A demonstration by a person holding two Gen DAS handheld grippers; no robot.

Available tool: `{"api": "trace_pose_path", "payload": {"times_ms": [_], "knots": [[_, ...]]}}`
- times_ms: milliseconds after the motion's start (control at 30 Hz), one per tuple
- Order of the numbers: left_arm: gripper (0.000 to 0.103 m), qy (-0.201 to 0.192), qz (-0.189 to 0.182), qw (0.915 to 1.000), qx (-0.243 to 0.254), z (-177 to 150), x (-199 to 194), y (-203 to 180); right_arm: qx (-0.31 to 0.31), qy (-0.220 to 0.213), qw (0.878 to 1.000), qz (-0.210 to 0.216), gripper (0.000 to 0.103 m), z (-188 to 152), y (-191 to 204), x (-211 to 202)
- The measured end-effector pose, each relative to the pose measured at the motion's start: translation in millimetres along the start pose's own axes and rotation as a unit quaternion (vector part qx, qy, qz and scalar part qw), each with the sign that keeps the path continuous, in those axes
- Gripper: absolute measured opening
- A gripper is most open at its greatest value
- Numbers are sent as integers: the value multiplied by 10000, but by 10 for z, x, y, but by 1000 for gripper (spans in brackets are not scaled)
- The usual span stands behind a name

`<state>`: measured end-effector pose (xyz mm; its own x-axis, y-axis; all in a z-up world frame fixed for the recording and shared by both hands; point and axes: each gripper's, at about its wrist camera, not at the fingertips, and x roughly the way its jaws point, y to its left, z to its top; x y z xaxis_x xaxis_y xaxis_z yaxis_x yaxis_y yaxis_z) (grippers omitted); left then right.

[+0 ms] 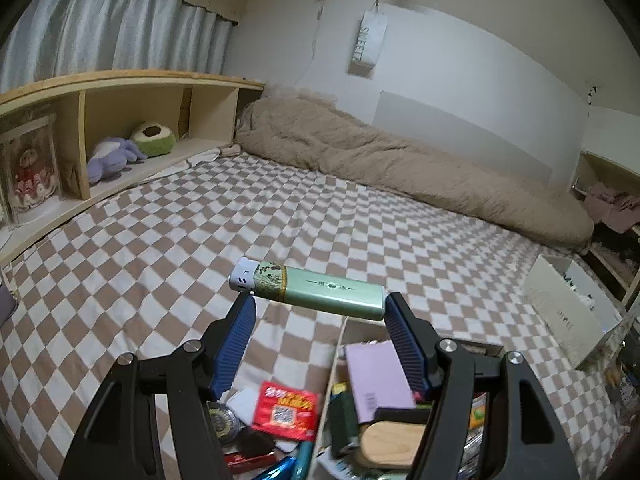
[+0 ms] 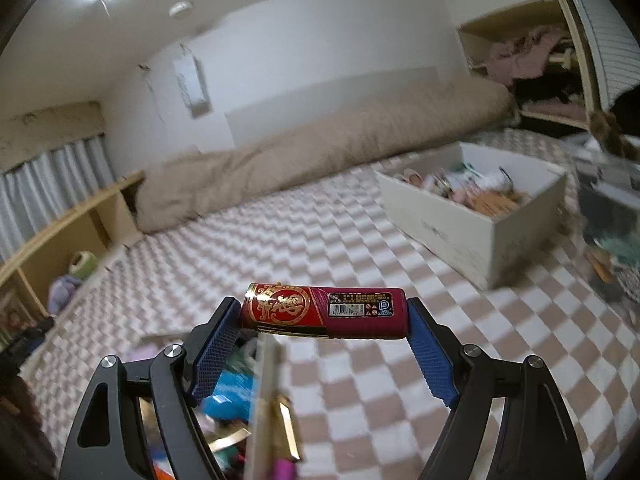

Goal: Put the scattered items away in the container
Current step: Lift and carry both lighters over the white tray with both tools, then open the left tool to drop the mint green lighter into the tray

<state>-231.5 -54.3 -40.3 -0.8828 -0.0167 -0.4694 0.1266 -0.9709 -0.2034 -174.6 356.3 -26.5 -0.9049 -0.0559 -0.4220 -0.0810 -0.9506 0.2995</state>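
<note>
Your left gripper [image 1: 320, 304] is clamped end to end on a pale green lighter [image 1: 308, 288], a smooth, glossy, rounded bar with a white ribbed cap at its left end and a gold-patterned band beside it; the ribbed blue pads [image 1: 404, 340] press on both ends and hold it lying crosswise, up in the air. Below and just right of this claw sits the container [image 1: 340, 344], a thin-walled box holding a flat lilac block [image 1: 378, 376] and a rounded pale wooden piece [image 1: 394, 442]. Below and left of the claw, loose on the checked fleecy blanket [image 1: 180, 240], lie a crinkly red sachet [image 1: 286, 410] and a round embossed tin [image 1: 222, 420]. Your right gripper [image 2: 324, 320] grips a dark red lighter [image 2: 324, 312] the same way (gold scrollwork on its left half, a barcode label on its right), also aloft. Beyond and right of that claw stands a white rectangular box [image 2: 472, 220], open-topped and full of blurred clutter.
</note>
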Motion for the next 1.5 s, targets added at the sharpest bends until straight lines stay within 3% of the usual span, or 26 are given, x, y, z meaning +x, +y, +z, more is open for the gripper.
{"api": "trace_pose_path", "payload": {"times_ms": [133, 333, 567, 1000, 1200, 1300, 1500], "knots": [[67, -37, -234, 9997, -12, 94, 25, -145, -10, -233, 9991, 350, 82, 203, 199, -20], [67, 11, -602, 9976, 345, 177, 122, -411, -171, -454, 9947, 904, 82, 321, 470, -60], [67, 498, -914, 9932, 515, 67, 406, -593, -565, 100, 9908, 1224, 82, 5, 743, 132], [67, 1612, -1085, 9808, 142, -409, 909, -635, -770, 979, 9831, 1340, 82, -404, 876, 488], [67, 1790, -1059, 9781, 123, -470, 941, -669, -835, 1164, 9801, 1377, 82, -473, 899, 533], [85, 1820, -1116, 9769, 127, -487, 928, -679, -882, 1221, 9786, 1402, 82, -491, 904, 532], [86, 1601, -1097, 9807, 252, -438, 790, -680, -1016, 1364, 9747, 1452, 82, -545, 951, 520]]}}
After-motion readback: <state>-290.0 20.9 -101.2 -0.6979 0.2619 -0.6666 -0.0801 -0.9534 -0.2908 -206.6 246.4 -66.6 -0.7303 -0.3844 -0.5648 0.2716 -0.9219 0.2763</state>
